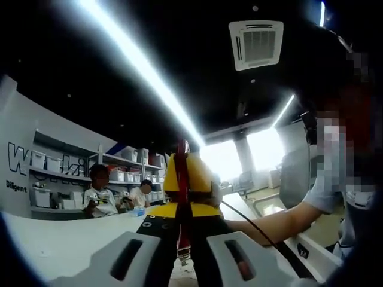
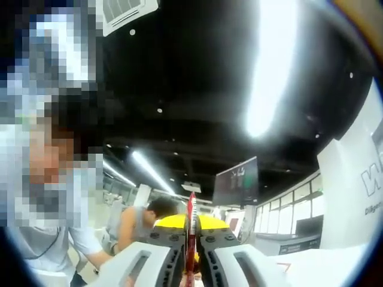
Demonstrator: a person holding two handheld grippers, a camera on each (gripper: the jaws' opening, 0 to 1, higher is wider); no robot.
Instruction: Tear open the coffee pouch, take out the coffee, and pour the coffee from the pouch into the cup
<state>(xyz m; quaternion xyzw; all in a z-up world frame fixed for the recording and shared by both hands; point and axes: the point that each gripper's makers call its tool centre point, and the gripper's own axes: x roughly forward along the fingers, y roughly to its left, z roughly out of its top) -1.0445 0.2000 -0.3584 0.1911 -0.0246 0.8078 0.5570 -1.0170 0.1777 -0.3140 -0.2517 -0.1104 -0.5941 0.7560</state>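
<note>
Both my grippers pinch the red pouch.
My left gripper (image 1: 182, 251) and right gripper (image 2: 191, 263) clamp the pouch (image 1: 182, 179) edge-on between them.

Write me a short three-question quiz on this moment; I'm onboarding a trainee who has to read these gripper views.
1. True or false: the left hand-held gripper is closed on a thin red pouch.
2. In the right gripper view, what does the right hand-held gripper pinch between its jaws?
A. a cup
B. the red pouch's edge
C. a spoon
3. Fill in: above the left gripper, the ceiling carries a square air ______.

Key:
1. True; the jaws stand together on it.
2. B
3. vent
</note>
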